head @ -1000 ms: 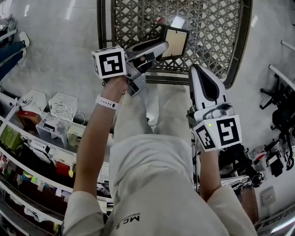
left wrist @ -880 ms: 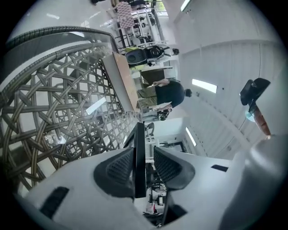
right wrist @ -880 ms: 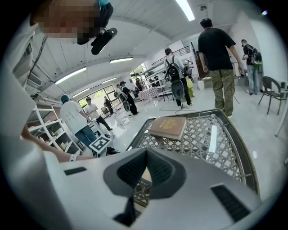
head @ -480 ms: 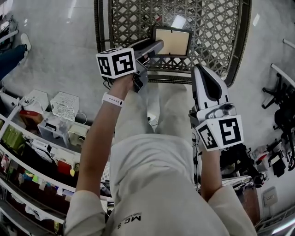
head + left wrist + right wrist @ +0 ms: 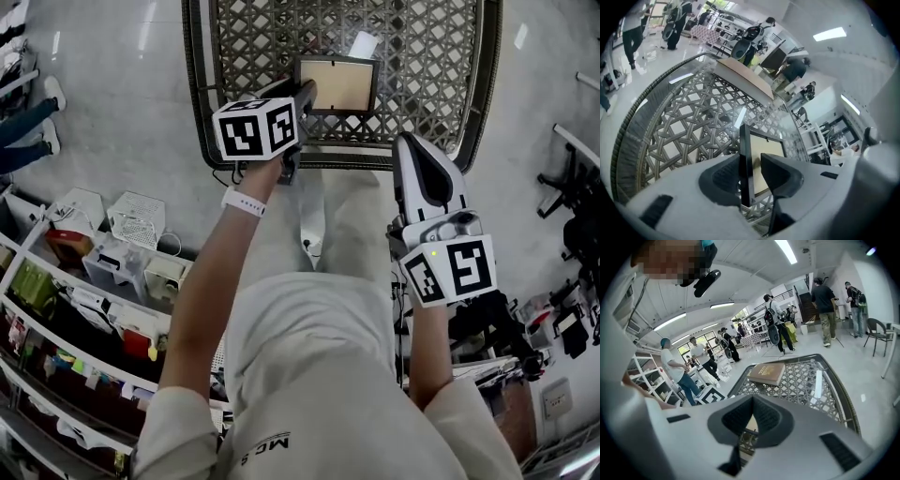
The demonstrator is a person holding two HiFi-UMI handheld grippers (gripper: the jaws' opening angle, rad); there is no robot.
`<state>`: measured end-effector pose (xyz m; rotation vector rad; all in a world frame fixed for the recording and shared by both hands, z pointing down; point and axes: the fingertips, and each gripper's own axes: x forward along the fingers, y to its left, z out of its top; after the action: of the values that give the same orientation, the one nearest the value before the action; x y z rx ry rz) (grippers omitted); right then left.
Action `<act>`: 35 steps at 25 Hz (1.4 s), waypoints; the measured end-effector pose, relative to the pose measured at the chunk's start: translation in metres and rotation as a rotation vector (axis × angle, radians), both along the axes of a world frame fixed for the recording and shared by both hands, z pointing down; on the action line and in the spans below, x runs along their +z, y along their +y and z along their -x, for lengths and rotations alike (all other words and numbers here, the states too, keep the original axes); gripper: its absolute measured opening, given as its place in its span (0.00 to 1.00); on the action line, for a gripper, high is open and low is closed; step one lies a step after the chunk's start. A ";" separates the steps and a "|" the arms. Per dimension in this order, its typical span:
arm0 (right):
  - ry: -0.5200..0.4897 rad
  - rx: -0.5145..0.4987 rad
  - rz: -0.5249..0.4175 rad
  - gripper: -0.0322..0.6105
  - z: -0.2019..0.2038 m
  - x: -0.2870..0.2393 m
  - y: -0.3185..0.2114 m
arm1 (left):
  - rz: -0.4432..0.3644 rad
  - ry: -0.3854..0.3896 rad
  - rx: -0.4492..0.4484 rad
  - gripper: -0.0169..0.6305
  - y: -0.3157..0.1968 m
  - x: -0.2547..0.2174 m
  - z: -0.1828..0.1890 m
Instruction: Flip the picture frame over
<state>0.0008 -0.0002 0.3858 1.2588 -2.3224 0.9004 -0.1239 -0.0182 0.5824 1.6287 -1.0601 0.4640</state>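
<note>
Both jaws of the left gripper (image 5: pixel 751 164), just narrowing, loosely straddle the picture frame (image 5: pixel 339 82) edge to turn it; the right gripper (image 5: pixel 413 143) waits clenched, empty.

A table (image 5: pixel 195 75) with a dark rim and a woven lattice under a clear top fills the upper middle of the head view. A brown book (image 5: pixel 766 373) lies flat on it, at the centre of the right gripper view. Open shelves (image 5: pixel 56 319) crowded with boxes run down the head view's lower left. A white wire basket (image 5: pixel 136 218) stands beside them on the glossy grey floor (image 5: pixel 112 94). Several people (image 5: pixel 825 298) stand at the right gripper view's upper right, near a dark chair (image 5: pixel 876 333).
</note>
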 end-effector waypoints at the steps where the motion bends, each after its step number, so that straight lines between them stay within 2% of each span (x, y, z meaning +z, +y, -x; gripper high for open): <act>1: -0.001 0.002 0.000 0.08 -0.002 0.000 0.000 | 0.009 -0.037 0.014 0.25 0.002 0.003 0.001; 6: -0.002 0.011 -0.007 0.08 -0.011 -0.003 0.001 | 0.026 -0.188 0.077 0.27 0.009 0.008 0.005; 9: -0.002 0.015 -0.014 0.08 -0.014 -0.005 0.001 | 0.025 -0.239 0.098 0.27 0.011 0.007 0.007; 13: -0.002 0.019 -0.030 0.08 -0.023 -0.008 -0.001 | 0.013 -0.260 0.100 0.26 0.012 -0.004 0.001; 17: 0.005 0.027 -0.043 0.08 -0.019 -0.015 -0.003 | -0.022 -0.290 0.092 0.18 0.011 -0.024 0.012; 21: 0.056 -0.009 -0.041 0.08 -0.018 -0.030 0.005 | -0.042 -0.278 0.054 0.10 0.017 -0.055 0.013; 35: 0.073 0.007 -0.176 0.08 0.004 -0.105 0.012 | -0.217 -0.288 0.108 0.07 0.027 -0.167 0.028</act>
<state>-0.0033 0.0116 0.2807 1.3461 -2.3828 0.6525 -0.1517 0.0086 0.4150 1.8561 -1.2744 0.6904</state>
